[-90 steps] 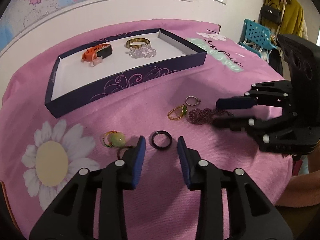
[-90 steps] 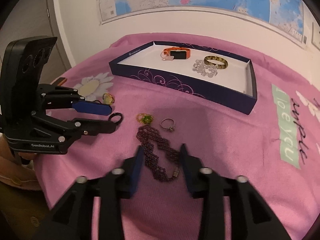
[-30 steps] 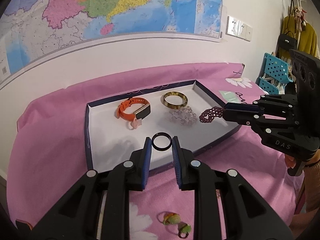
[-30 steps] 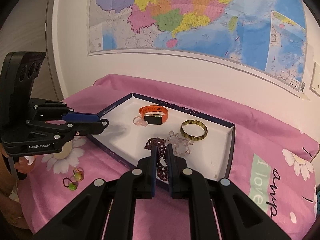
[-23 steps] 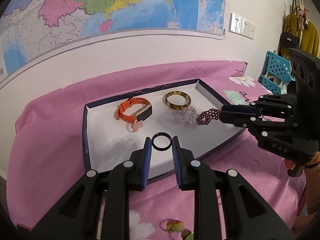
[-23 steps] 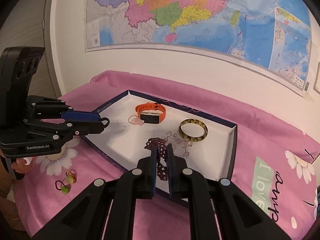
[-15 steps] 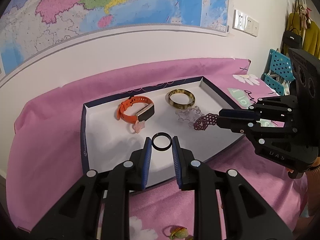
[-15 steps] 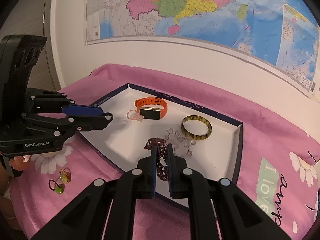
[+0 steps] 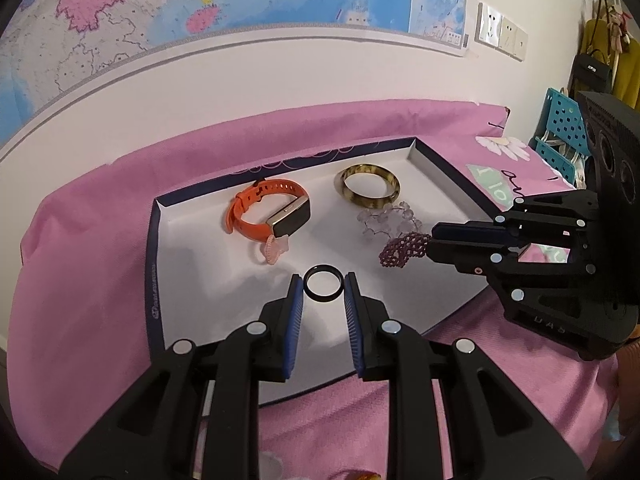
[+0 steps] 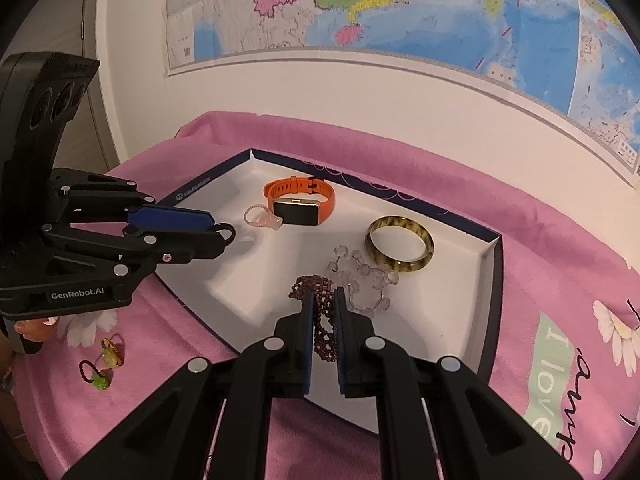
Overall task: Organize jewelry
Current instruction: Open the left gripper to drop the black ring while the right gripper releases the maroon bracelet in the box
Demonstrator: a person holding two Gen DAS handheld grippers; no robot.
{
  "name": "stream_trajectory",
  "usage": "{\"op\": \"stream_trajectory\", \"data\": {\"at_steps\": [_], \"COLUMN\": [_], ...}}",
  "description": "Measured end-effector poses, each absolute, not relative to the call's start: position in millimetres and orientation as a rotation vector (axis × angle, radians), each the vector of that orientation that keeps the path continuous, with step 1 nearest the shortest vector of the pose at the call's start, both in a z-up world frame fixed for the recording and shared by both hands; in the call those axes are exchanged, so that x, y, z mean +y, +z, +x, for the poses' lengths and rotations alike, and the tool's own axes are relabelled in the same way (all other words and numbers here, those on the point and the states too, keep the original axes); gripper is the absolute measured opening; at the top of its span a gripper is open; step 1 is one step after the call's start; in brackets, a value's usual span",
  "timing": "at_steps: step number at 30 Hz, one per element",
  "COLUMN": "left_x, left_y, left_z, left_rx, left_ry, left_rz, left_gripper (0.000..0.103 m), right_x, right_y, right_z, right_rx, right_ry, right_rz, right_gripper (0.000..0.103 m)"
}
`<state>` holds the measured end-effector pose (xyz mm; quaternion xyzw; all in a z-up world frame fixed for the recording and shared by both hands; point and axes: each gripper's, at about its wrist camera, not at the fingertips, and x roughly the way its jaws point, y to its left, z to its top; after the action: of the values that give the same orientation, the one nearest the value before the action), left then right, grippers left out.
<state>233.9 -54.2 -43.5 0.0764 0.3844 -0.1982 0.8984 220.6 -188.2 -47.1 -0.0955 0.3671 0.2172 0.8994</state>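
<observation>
My left gripper (image 9: 323,285) is shut on a black ring (image 9: 323,283), held over the near part of the white-floored, navy-walled jewelry tray (image 9: 192,264). From the right wrist view that gripper (image 10: 218,228) reaches in from the left with the black ring (image 10: 225,234) at its tip. My right gripper (image 10: 323,298) is shut on a dark purple beaded bracelet (image 10: 316,286) above the tray (image 10: 460,320). The left wrist view shows the right gripper (image 9: 430,242) with the purple bracelet (image 9: 402,248) bunched at its tip. In the tray lie an orange smartwatch (image 9: 268,212), a tortoiseshell bangle (image 9: 367,184), a clear bead bracelet (image 9: 386,220) and a pink ring (image 9: 274,249).
The tray sits on a pink cloth (image 9: 80,280) with daisy prints. Two small rings with green stones (image 10: 104,364) lie on the cloth left of the tray. A wall with a map (image 10: 400,8) stands right behind. A blue crate (image 9: 560,140) and hanging bags are at far right.
Both grippers have come closer to the tray and lower, each still holding its piece. The purple bracelet now hangs just above the tray floor beside the clear beads.
</observation>
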Motion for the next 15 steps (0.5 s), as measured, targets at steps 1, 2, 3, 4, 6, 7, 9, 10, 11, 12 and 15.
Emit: {"op": "stream_trajectory", "data": {"at_steps": [1, 2, 3, 4, 6, 7, 9, 10, 11, 12, 15], "left_x": [-54.7, -55.5, -56.5, -57.3, -59.7, -60.1, -61.0, -60.9, -60.7, -60.3, -59.3], "left_y": [-44.7, -45.8, -47.2, -48.8, -52.5, -53.7, -56.2, -57.2, -58.1, -59.4, -63.4], "left_z": [235.7, 237.4, 239.8, 241.6, 245.9, 247.3, 251.1, 252.7, 253.7, 255.8, 260.6], "left_rx": [0.800, 0.804, 0.809, 0.815, 0.827, 0.830, 0.841, 0.845, 0.848, 0.853, 0.868], "left_ry": [-0.409, -0.410, -0.409, -0.410, -0.405, -0.403, -0.402, -0.401, -0.400, -0.397, -0.392], "left_rz": [0.160, 0.162, 0.165, 0.168, 0.176, 0.177, 0.174, 0.171, 0.169, 0.167, 0.158], "left_gripper": [0.021, 0.021, 0.021, 0.021, 0.021, 0.021, 0.021, 0.021, 0.021, 0.021, 0.021], "right_x": [-187.7, -187.0, -186.8, -186.1, -185.7, -185.7, -186.2, -186.4, -186.5, -186.7, -188.0], "right_y": [-48.1, -49.6, -50.6, -52.2, -54.5, -56.1, -58.1, -58.9, -59.4, -59.7, -60.4], "right_z": [221.4, 222.6, 223.4, 224.9, 227.1, 228.5, 231.4, 232.7, 233.6, 234.6, 236.3], "right_rx": [0.763, 0.769, 0.772, 0.775, 0.782, 0.786, 0.796, 0.800, 0.803, 0.806, 0.812], "right_ry": [0.449, 0.451, 0.451, 0.450, 0.451, 0.448, 0.448, 0.451, 0.450, 0.447, 0.438], "right_rz": [-0.199, -0.199, -0.199, -0.200, -0.202, -0.203, -0.196, -0.193, -0.193, -0.194, -0.189], "right_gripper": [0.008, 0.008, 0.008, 0.008, 0.008, 0.008, 0.008, 0.008, 0.009, 0.009, 0.009]}}
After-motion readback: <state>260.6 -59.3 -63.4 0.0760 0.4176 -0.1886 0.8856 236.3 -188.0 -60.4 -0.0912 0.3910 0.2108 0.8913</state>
